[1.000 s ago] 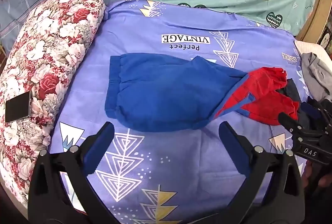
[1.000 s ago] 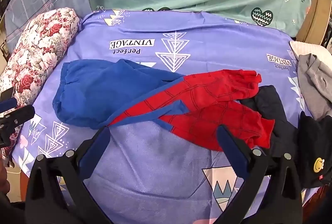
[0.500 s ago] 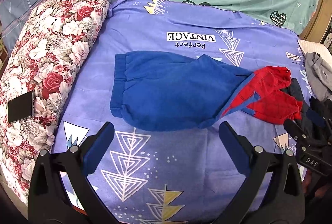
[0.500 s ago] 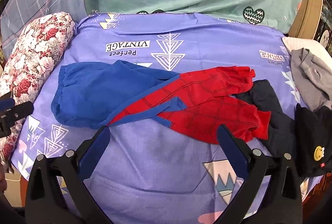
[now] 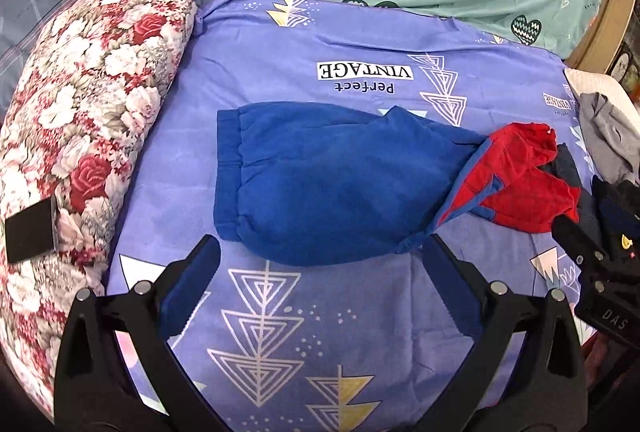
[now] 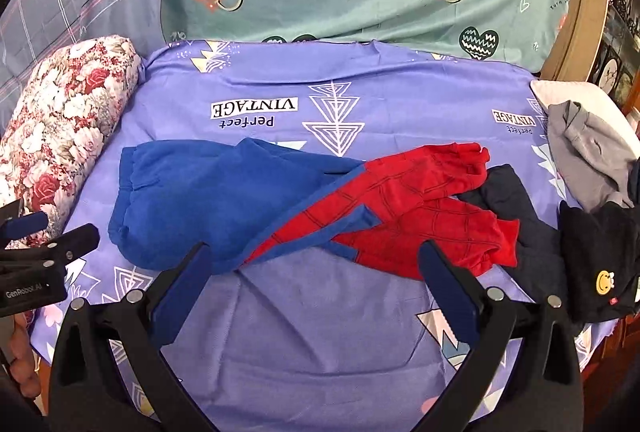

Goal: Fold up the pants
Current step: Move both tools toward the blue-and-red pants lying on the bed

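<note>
My left gripper and right gripper hang wide open, empty; the pants lie crumpled, unfolded, so every fold remains

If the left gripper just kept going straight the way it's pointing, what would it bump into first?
Most likely the pants: their blue waist end lies straight ahead of the open left gripper, just past its fingertips. Depth is hard to judge, so it might brush the purple sheet first.
</note>
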`<action>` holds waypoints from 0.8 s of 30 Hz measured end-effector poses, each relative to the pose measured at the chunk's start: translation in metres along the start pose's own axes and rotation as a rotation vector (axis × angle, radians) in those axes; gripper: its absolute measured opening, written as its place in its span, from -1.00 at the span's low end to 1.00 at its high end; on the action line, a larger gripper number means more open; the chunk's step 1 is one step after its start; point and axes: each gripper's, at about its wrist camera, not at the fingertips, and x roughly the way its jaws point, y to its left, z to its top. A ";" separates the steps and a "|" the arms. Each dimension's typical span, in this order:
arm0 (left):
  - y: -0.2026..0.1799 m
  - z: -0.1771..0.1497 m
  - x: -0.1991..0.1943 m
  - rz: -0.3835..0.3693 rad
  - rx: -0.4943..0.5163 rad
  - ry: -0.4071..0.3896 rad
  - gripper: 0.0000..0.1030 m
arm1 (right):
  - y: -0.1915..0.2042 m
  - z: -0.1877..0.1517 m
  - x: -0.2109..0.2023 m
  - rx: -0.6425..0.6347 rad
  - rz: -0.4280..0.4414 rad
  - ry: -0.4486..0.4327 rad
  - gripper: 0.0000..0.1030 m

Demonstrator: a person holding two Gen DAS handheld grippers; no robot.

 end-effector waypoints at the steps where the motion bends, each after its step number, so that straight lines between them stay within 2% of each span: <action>1: 0.001 0.001 0.001 -0.011 0.001 -0.001 0.96 | 0.003 0.001 0.000 0.001 -0.007 -0.001 0.97; 7: -0.002 0.000 0.010 -0.065 0.046 0.009 0.96 | 0.019 -0.001 -0.002 0.022 -0.040 -0.008 0.97; 12: -0.003 0.002 0.017 -0.064 0.073 0.020 0.96 | 0.024 -0.003 0.000 0.024 -0.040 0.003 0.97; 20: 0.012 0.010 0.048 -0.043 -0.046 0.065 0.96 | -0.007 0.011 0.020 0.027 -0.042 0.018 0.97; 24: 0.014 0.011 0.072 0.065 -0.094 0.096 0.96 | -0.043 0.024 0.052 0.002 -0.051 0.045 0.97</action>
